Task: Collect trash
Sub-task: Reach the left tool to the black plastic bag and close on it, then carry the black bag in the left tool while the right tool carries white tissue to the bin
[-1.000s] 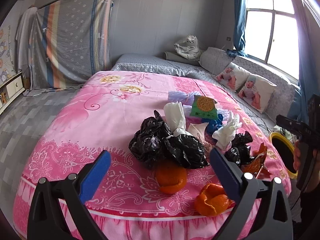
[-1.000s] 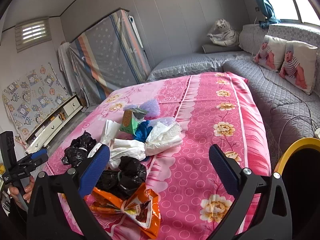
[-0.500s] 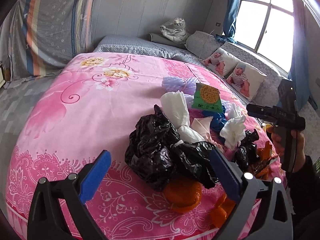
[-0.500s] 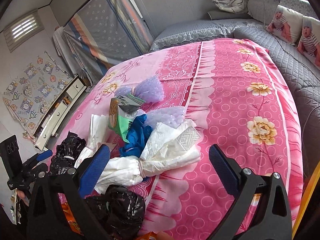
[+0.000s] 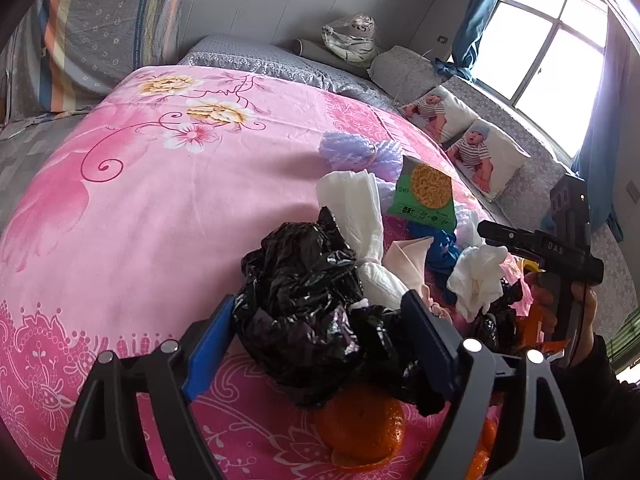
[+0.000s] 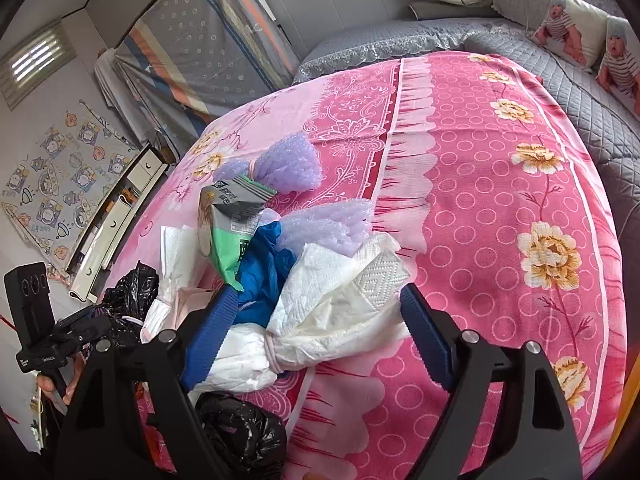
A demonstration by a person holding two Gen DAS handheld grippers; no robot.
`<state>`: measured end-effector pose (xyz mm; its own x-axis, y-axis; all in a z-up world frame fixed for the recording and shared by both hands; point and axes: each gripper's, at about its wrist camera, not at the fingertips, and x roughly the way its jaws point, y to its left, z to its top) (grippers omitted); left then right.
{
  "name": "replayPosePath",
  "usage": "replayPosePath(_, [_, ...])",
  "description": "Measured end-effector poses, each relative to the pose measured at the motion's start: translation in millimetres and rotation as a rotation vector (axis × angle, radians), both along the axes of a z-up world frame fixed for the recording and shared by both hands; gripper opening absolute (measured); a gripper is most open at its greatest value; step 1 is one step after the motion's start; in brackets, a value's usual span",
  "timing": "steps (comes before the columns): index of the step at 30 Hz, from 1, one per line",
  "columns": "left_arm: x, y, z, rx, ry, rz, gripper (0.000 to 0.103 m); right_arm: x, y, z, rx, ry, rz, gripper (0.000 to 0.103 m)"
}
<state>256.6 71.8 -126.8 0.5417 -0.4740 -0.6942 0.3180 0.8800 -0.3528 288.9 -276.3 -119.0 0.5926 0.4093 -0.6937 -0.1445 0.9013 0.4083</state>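
Observation:
A heap of trash lies on the pink flowered bedspread (image 5: pixel 160 220). In the left wrist view my left gripper (image 5: pixel 318 308) is closing around a crumpled black plastic bag (image 5: pixel 304 300); its blue pads reach the bag's sides without visibly squeezing it. An orange peel (image 5: pixel 360 420) lies just below the bag. In the right wrist view my right gripper (image 6: pixel 316 300) is closing around a tied white paper towel bundle (image 6: pixel 332 312), which fills the gap between the pads. A blue glove (image 6: pixel 260 276), a green snack packet (image 6: pixel 228 236) and purple foam (image 6: pixel 288 160) lie behind it.
Another black bag (image 6: pixel 240 432) lies under the right gripper. A yellow bin rim (image 6: pixel 631 376) shows at the bed's right edge. Grey quilted bedding with baby-print pillows (image 5: pixel 480 152) runs along the window side. A hand (image 5: pixel 584 304) holds the right gripper's handle.
Both grippers have come forward and down onto the trash heap. Their jaws have narrowed, the left around the black bag and the right around the white paper bundle.

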Motion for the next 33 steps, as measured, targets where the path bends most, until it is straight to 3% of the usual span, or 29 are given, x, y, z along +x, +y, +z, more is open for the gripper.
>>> replayPosePath(4, [7.3, -0.9, -7.3, -0.016, 0.051, 0.000, 0.052, 6.0, -1.5, -7.1, 0.019, 0.036, 0.004, 0.063])
replayPosePath(6, [6.7, 0.4, -7.9, -0.020, 0.054, 0.003, 0.038, 6.7, -2.7, -9.1, 0.032, 0.049, 0.007, 0.048])
replayPosePath(12, [1.4, 5.4, -4.2, -0.046, 0.049, 0.017, 0.022, 5.5, -3.5, -9.9, 0.072, 0.064, 0.029, 0.021])
replayPosePath(15, [-6.2, 12.1, 4.6, -0.070, 0.022, 0.031, 0.016, -4.3, -3.1, 4.5, 0.086, 0.014, 0.042, 0.019])
replayPosePath(22, [-29.7, 33.9, 34.8, -0.132, -0.092, 0.088, 0.016, -29.0, -9.6, 46.9, 0.106, -0.107, 0.047, 0.018])
replayPosePath(33, [-73.1, 29.8, 89.2, -0.141, -0.263, 0.191, 0.016, -74.7, -27.3, 85.9, 0.084, -0.224, -0.001, 0.018])
